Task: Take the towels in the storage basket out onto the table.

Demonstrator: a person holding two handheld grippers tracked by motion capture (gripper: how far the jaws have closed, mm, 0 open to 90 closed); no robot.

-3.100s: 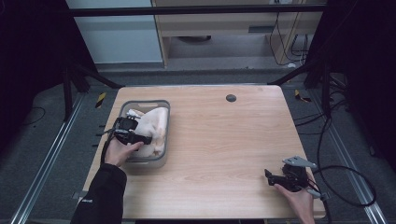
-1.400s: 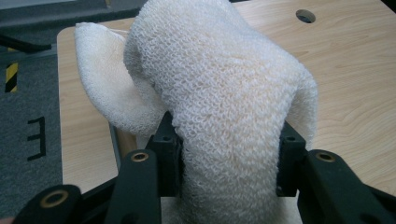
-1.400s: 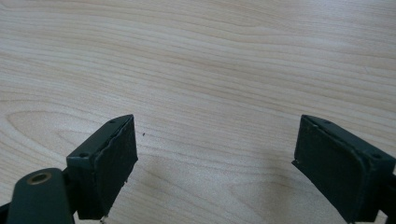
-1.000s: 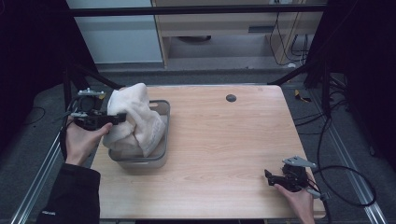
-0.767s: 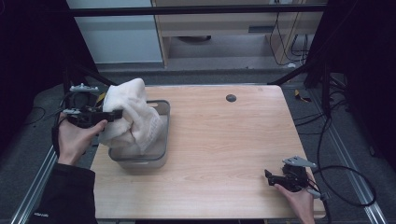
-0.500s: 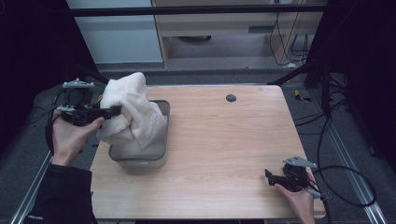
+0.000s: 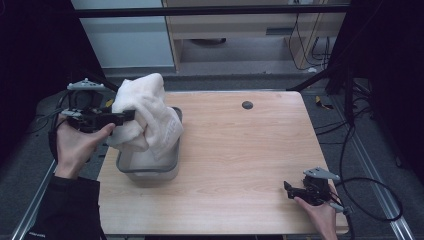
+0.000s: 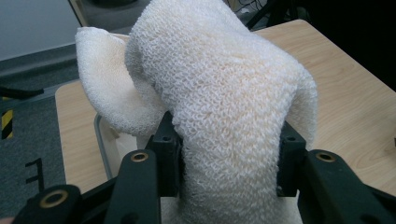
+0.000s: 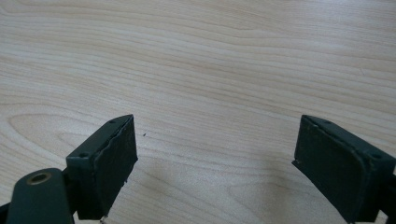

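A thick cream towel point(image 7: 145, 115) hangs from my left gripper point(image 7: 127, 116), which is shut on a fat fold of it. The gripper is held up at the table's left edge, level with the towel's upper part. The towel's lower end still drapes into a grey metal tray point(image 7: 150, 170) on the wooden table point(image 7: 240, 150). In the left gripper view the towel point(image 8: 224, 102) bulges between both pads and hides what lies beyond. My right gripper point(image 7: 290, 190) rests near the table's front right corner. Its jaws stand wide open over bare wood point(image 9: 215, 149).
A small dark round hole point(image 7: 247, 105) sits near the table's far edge. Black cables point(image 7: 370, 190) loop on the floor right of the table. A metal frame rail point(image 7: 200, 11) crosses above the far side. A cabinet and shelves stand behind.
My left gripper has lifted the towel up out of the tray and pulled it back toward the left edge. The right gripper has stayed where it was.
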